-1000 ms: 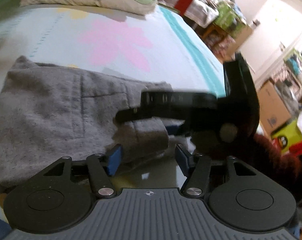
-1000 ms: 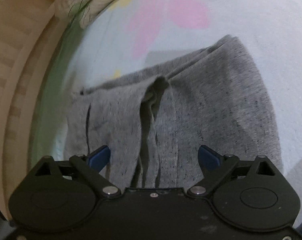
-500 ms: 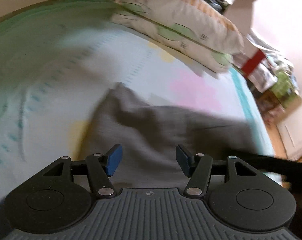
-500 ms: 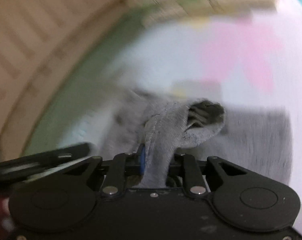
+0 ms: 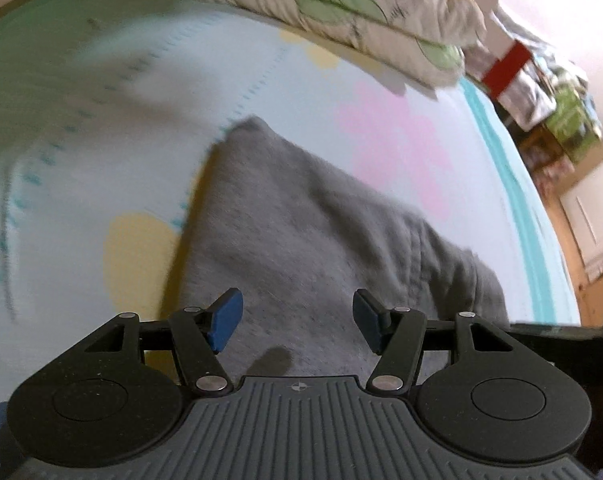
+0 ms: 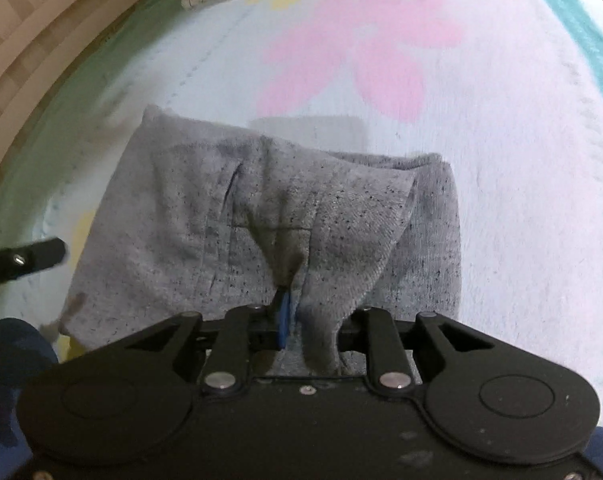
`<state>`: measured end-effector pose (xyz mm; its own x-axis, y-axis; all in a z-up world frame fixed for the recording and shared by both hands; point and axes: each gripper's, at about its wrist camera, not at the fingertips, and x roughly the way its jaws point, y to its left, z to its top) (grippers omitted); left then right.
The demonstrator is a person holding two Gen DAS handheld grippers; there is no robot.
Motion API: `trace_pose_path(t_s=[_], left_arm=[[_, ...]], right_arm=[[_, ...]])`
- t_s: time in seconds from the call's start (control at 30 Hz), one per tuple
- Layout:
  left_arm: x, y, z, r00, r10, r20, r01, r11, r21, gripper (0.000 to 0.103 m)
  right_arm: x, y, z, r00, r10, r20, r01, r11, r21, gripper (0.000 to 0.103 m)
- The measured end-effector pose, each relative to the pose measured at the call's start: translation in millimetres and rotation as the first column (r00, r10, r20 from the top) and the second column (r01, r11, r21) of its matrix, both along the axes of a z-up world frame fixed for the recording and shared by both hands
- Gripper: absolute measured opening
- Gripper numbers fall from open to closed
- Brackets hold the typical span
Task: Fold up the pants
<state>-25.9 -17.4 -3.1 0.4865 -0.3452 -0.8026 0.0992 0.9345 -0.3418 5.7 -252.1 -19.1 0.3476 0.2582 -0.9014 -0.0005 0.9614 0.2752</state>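
Note:
Grey pants (image 5: 301, 220), folded into a compact stack, lie on the flowered bed sheet (image 5: 121, 120). My left gripper (image 5: 297, 312) hovers over their near part, open, with nothing between its blue pads (image 5: 225, 318). In the right wrist view the pants (image 6: 205, 220) fill the middle. My right gripper (image 6: 297, 314) pinches a bunched fold of their near edge and holds it raised off the stack. Its jaws are easing open slightly, with the cloth still clamped between them. A finger of the left gripper (image 6: 25, 258) pokes in from the left edge.
Two stacked pillows (image 5: 361, 12) lie at the head of the bed, beside a wooden wall (image 6: 29, 40). Boxes and clutter (image 5: 541, 92) stand past the bed's right edge (image 5: 513, 200). A dark blue piece of clothing on the person (image 6: 9, 348) shows at the lower left.
My right gripper went from wide open over the pants to shut on a fold of them, and has lifted it. My left gripper swung aside over the pants, still open.

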Motion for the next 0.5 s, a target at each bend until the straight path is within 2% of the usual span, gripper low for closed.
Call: trace_pose_path(t_s=[0.1, 0.2, 0.3, 0.43, 0.5], left_arm=[[-1, -13, -18, 0.998, -0.056, -0.038, 0.057, 0.998, 0.041, 0.059], [1, -17, -43, 0.988, -0.064, -0.139, 0.071, 0.996, 0.045, 0.061], [5, -15, -45, 0.986, -0.060, -0.154, 0.065, 0.998, 0.024, 0.068], [1, -15, -45, 0.988, -0.065, -0.143, 0.070, 0.997, 0.029, 0.071], [2, -16, -45, 0.988, -0.066, -0.137, 0.071, 0.997, 0.034, 0.073]], right_arm=[[-4, -2, -4, 1.000, -0.018, -0.011, 0.018, 1.000, 0.001, 0.022], [-1, -7, -8, 0.999, -0.042, -0.029, 0.042, 0.999, -0.001, 0.023], [-3, -10, -15, 0.999, -0.045, -0.030, 0.044, 0.999, -0.025, 0.033], [-12, -20, -12, 0.996, -0.088, -0.008, 0.088, 0.996, -0.019, 0.046], [-19, -25, -3, 0.994, -0.106, 0.034, 0.107, 0.993, -0.047, 0.047]])
